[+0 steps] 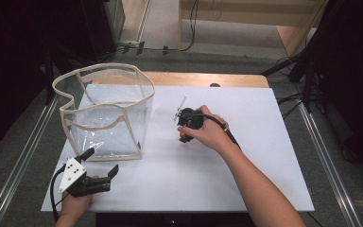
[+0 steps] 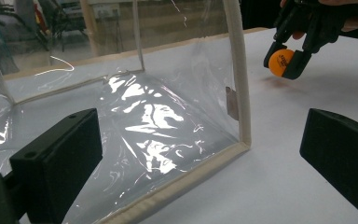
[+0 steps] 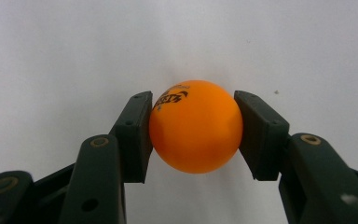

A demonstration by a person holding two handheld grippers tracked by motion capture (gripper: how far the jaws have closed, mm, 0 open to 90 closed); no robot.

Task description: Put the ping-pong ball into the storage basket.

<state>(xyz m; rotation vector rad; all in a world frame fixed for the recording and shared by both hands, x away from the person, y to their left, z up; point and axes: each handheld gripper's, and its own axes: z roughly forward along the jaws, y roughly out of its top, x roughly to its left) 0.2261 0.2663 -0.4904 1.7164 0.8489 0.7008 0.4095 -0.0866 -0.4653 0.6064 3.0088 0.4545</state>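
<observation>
Sitting closest to the high camera, the left claw point(image 1: 105, 166) is resting near the front edge of the white tabletop point(image 1: 246, 179) with its jaws spread wide and nothing between them, aiming at the lower corner of the clear bag point(image 1: 105, 113) just ahead of it. Over mid-tabletop, well apart from the bag's right side, the right claw point(image 1: 183, 132) is pinching the orange ball point(image 3: 195, 126) from both sides, just above the surface. Being round, the ball isn't really showing any long axis, but its black printed logo is facing up-left in the right gripper view.
</observation>
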